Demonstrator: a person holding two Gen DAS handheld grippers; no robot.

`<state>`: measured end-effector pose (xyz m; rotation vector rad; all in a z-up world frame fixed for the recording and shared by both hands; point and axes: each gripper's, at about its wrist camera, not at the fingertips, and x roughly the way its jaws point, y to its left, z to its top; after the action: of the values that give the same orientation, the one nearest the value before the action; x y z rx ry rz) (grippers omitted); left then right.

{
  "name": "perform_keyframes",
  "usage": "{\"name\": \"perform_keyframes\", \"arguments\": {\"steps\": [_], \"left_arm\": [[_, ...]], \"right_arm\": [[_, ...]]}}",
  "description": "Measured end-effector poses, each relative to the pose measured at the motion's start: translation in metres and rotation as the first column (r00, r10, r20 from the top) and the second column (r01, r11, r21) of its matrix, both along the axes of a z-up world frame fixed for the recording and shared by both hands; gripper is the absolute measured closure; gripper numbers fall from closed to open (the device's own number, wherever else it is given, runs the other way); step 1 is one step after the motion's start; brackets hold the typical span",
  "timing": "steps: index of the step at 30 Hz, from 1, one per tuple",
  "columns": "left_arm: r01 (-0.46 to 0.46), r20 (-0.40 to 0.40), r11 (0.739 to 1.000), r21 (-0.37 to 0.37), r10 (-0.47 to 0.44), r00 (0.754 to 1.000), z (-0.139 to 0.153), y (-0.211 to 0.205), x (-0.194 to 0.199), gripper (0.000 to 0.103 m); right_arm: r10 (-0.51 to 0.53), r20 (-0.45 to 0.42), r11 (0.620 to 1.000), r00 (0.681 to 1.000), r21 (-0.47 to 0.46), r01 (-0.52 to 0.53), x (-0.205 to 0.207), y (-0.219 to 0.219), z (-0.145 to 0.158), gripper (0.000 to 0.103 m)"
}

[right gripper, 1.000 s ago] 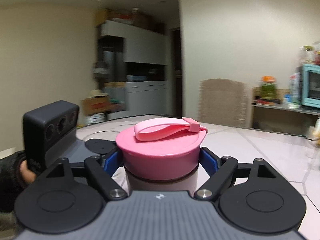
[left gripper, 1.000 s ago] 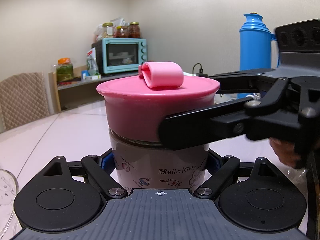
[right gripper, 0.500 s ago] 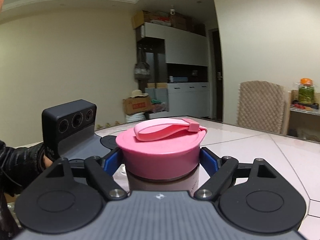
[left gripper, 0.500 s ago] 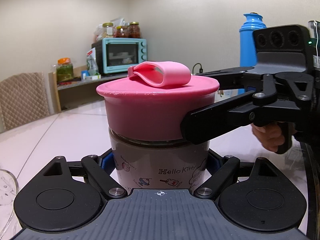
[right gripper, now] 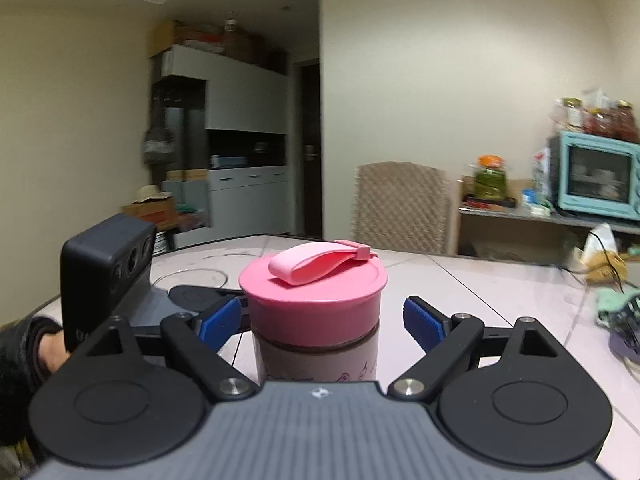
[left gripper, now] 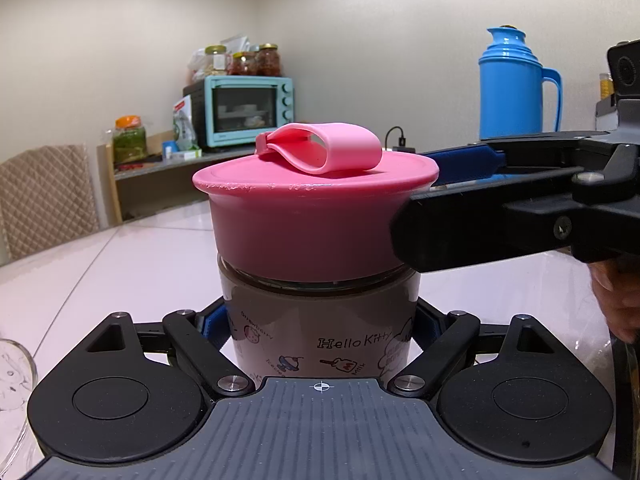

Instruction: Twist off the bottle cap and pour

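Note:
A Hello Kitty bottle [left gripper: 320,332] with a pink screw cap [left gripper: 312,224] and a pink strap loop stands on the white table. My left gripper [left gripper: 320,328] is shut on the bottle's body, below the cap. In the right wrist view the cap [right gripper: 314,300] sits between my right gripper's [right gripper: 320,320] blue pads [right gripper: 420,322], which stand apart from it on both sides; the gripper is open. The right gripper's fingers [left gripper: 500,224] reach in from the right in the left wrist view, level with the cap.
A blue thermos [left gripper: 516,84] stands at the back right. A teal toaster oven [left gripper: 244,110] and jars sit on a shelf behind. A glass rim [left gripper: 12,376] shows at the lower left. A chair [right gripper: 400,208] stands past the table. Small items [right gripper: 616,316] lie at the right.
My right gripper turned the cap while shut on it, then opened; its pads now stand clear of the cap. The strap loop has rotated. My left gripper kept its hold on the bottle.

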<state>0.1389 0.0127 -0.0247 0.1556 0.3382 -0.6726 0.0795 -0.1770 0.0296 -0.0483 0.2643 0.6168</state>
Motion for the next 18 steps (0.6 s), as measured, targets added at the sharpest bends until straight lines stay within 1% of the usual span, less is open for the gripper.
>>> {"name": "perform_keyframes", "arguments": {"steps": [9, 16, 18], "left_arm": [[0.0, 0.0, 1.0, 0.0, 0.0, 1.0, 0.0, 0.0, 0.0, 0.013], [0.0, 0.0, 1.0, 0.0, 0.0, 1.0, 0.0, 0.0, 0.0, 0.013], [0.0, 0.0, 1.0, 0.0, 0.0, 1.0, 0.0, 0.0, 0.0, 0.013]], "right_arm": [[-0.083, 0.008, 0.997, 0.997, -0.005, 0.083, 0.001, 0.015, -0.008, 0.013], [-0.112, 0.015, 0.994, 0.994, -0.012, 0.112, 0.005, 0.029, -0.014, 0.014], [-0.125, 0.012, 0.992, 0.992, -0.004, 0.125, 0.006, 0.032, -0.015, 0.016]]}}
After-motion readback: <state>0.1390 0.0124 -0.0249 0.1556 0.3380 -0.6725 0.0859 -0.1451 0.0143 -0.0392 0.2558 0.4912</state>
